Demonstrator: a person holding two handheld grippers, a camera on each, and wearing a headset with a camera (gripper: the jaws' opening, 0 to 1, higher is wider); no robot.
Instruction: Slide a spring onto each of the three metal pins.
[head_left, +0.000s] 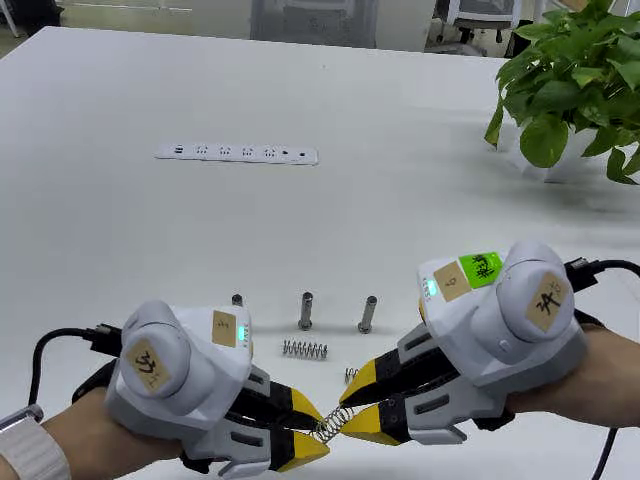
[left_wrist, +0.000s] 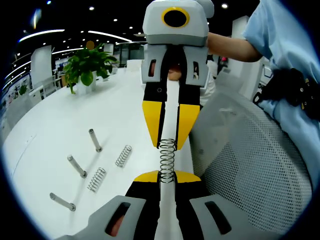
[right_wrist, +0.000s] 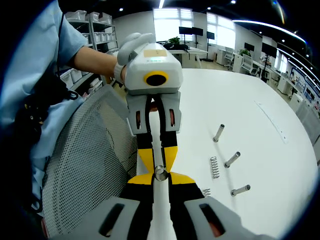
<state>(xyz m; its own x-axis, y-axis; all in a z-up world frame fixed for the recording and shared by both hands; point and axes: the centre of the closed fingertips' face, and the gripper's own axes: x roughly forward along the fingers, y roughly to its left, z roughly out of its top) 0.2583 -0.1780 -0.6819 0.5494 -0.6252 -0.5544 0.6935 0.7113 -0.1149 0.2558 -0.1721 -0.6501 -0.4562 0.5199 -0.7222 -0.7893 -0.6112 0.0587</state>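
Held spring (head_left: 335, 422) is in the air, bridging the two grippers, low and close to the person at the near edge of the worktop (head_left: 120, 230).

Left gripper (head_left: 318, 428): jaws pinched nearly closed on one end of the held spring. In the left gripper view the coil's bottom end sits right between the yellow tips and the coil runs straight ahead along the jaw axis.

Right gripper (head_left: 347, 410): jaws also closed down on the held spring, on the opposite end. In the right gripper view the coil shows end-on as a small ring seated at its own tips, with the left gripper's tips meeting it from the far side. The two grippers are tip to tip, with only the coil between them.

Three pins stand in a row on the worktop just beyond the grippers: left pin (head_left: 237, 299), middle pin (head_left: 306, 310), right pin (head_left: 368, 313). All three are bare.

Loose spring (head_left: 305, 349) lies flat just in front of the middle pin, apart from it. Second loose spring (head_left: 351, 375) lies nearer the right gripper, below the right pin.

Power strip (head_left: 237, 153) sits well back on the worktop. Plant (head_left: 575, 80) is at the far right corner. Mesh chair (left_wrist: 240, 160) is beside the worktop edge in the left gripper view.
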